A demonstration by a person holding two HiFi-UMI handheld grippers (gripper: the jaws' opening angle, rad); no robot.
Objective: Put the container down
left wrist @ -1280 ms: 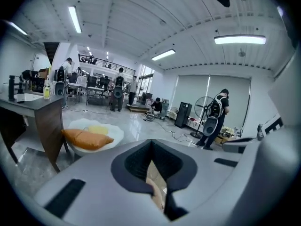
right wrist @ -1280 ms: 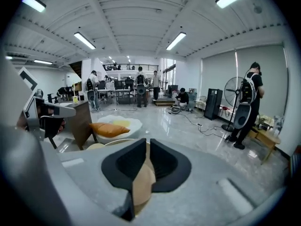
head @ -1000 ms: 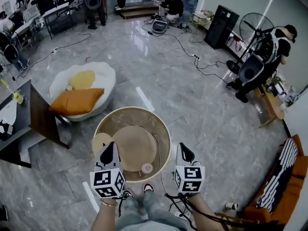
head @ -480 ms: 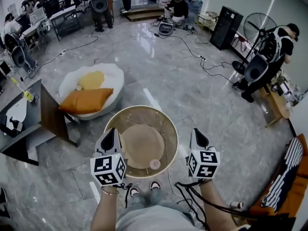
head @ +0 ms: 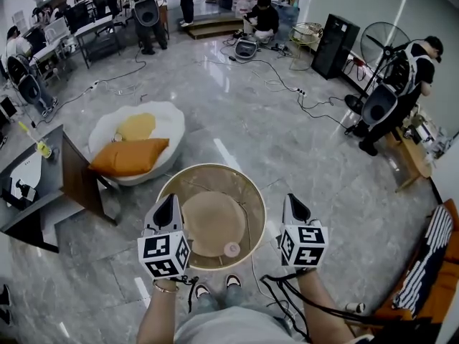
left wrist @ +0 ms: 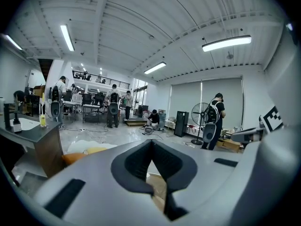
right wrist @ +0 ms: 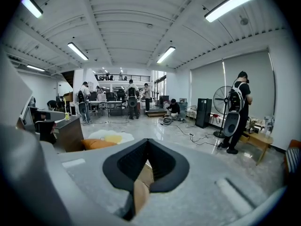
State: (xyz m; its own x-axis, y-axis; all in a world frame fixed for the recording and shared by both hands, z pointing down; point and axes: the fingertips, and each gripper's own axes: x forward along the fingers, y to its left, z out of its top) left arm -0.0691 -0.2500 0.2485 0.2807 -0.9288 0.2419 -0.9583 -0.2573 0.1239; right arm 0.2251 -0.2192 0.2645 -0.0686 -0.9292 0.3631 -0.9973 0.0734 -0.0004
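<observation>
Jaws on the left gripper (left wrist: 151, 144) are closed, tips meeting with nothing pinched between them. Tan surface shows only through the gap behind the tips. The right gripper (right wrist: 148, 143) is closed the same way, its tips together, with a tan strip visible in the slot behind them.

In the head view both grippers are held side by side over the container (head: 212, 166), a wide round tan tub with a thin rim. The left gripper overlaps the tub's left rim. The right one stands just off the right rim, with a sliver of floor (head: 287, 142) showing between. The container sits low, just ahead of the person's shoes (head: 231, 282), apparently on the grey marble.

Inside the container lie a round tan piece (head: 213, 223) and, near the front wall, a small pinkish disc (head: 231, 249).

Farther out to the left, an orange cushion (head: 129, 156) rests on a white floor pad (head: 165, 124) beside a dark desk (head: 43, 181). Well off to the right, a standing fan (head: 380, 45) rises near a person with a backpack (head: 401, 84).
</observation>
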